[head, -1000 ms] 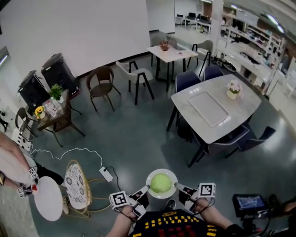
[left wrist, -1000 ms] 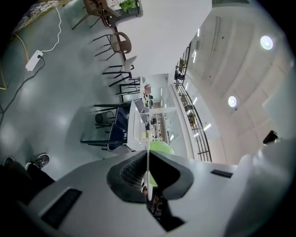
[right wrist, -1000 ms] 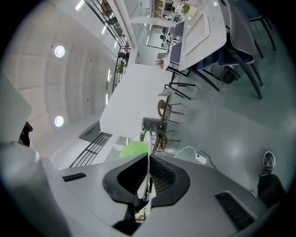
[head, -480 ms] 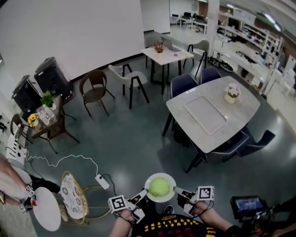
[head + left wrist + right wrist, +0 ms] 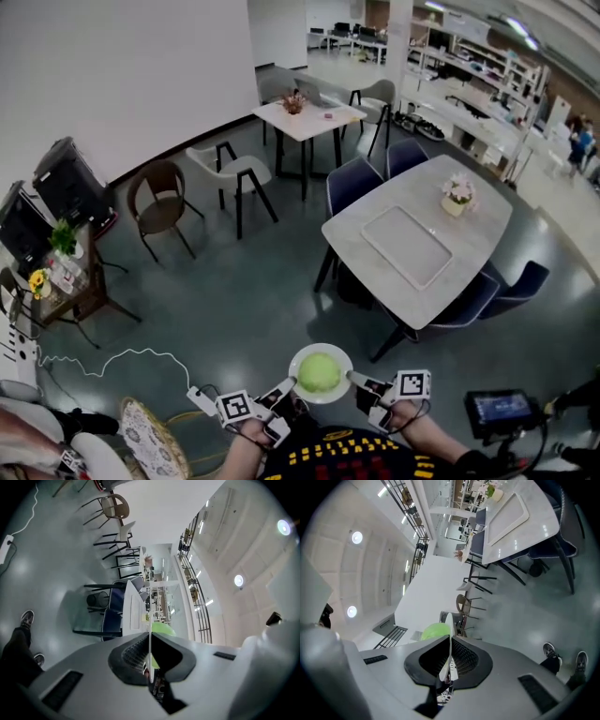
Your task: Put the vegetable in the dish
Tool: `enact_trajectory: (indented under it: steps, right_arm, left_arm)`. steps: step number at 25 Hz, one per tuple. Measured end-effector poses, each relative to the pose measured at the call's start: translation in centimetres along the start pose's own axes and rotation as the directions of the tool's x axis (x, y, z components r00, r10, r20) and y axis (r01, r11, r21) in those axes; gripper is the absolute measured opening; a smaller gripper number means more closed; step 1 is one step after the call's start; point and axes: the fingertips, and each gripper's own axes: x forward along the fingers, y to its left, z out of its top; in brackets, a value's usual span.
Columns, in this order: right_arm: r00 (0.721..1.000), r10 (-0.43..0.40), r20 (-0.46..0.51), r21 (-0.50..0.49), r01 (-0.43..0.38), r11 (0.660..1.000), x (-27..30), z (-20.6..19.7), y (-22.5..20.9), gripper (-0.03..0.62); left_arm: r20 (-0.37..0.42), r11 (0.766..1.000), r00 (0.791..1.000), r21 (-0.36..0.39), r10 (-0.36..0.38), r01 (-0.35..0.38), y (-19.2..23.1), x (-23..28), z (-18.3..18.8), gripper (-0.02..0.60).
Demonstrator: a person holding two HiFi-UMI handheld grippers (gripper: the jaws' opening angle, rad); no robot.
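Head view: white dish (image 5: 300, 385) held in mid-air above the grey floor (image 5: 244, 309), close to the person's body, with the round green vegetable (image 5: 319, 371) sitting in the middle of it. Left gripper (image 5: 284, 394) is on the dish's left edge, right gripper (image 5: 359, 380) on its right edge. The grey table (image 5: 469, 234) with a tray (image 5: 408, 246) and a flower pot (image 5: 457, 195) is well apart, further out. Left gripper view: left gripper (image 5: 150, 660) jaws nearly closed, clamped on the thin dish rim (image 5: 150, 641), which runs edge-on between them; vegetable (image 5: 162, 629) shows as a green bump just past the jaws. Right gripper view: same on this side, right gripper (image 5: 448, 656) jaws pinched tight on the dish rim (image 5: 448, 623), vegetable (image 5: 435, 631) just beside it on the dish's upper face.
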Motion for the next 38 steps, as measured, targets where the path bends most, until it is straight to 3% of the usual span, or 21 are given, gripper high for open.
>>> enact_trajectory:
  steps: [3,6,10,17,21,26,30,33,38]
  right_arm:
    - [0.997,0.077,0.022,-0.116,-0.074,0.990,3.3,2.6,2.3,0.015]
    - [0.995,0.072,0.066,-0.057,-0.068,0.996,5.7,3.5,3.0,0.015]
    - [0.994,-0.036,0.105,0.024,0.034,0.999,7.1,4.1,1.9,0.015]
    - [0.991,-0.031,0.129,0.004,0.031,1.000,9.0,6.2,2.3,0.015]
    - [0.991,-0.034,0.126,0.076,0.024,0.997,10.4,7.9,1.8,0.015]
    - [0.997,-0.006,0.074,0.057,0.002,0.998,13.1,11.8,1.0,0.015]
    - [0.999,0.044,0.024,-0.046,-0.043,0.998,15.6,16.5,1.2,0.015]
    - [0.998,0.055,0.020,0.016,-0.055,0.998,16.0,19.9,1.0,0.015]
    - [0.997,0.068,0.033,0.017,-0.068,0.998,15.4,25.7,-0.2,0.015]
  left_arm:
    - [-0.032,1.000,0.999,0.021,-0.006,0.007,-0.7,0.8,4.0,0.015]
    - [-0.067,0.999,0.998,0.033,-0.017,0.019,-1.0,1.6,7.2,0.015]
    - [-0.114,0.999,0.993,0.013,-0.030,0.031,-0.7,2.5,9.9,0.015]
    - [-0.164,1.000,0.986,-0.015,-0.028,0.026,0.4,4.6,12.3,0.015]
    - [-0.152,1.000,0.988,-0.007,-0.016,0.016,0.4,6.0,14.1,0.015]
    - [-0.096,1.000,0.995,-0.005,-0.017,0.017,-0.1,8.4,17.2,0.015]
    - [-0.041,1.000,0.999,0.003,-0.001,0.001,-0.2,11.2,20.5,0.015]
    - [-0.032,1.000,0.999,0.012,0.003,-0.003,-0.7,14.6,21.9,0.015]
    - [-0.044,1.000,0.999,0.009,0.004,-0.004,-1.6,20.7,22.9,0.015]
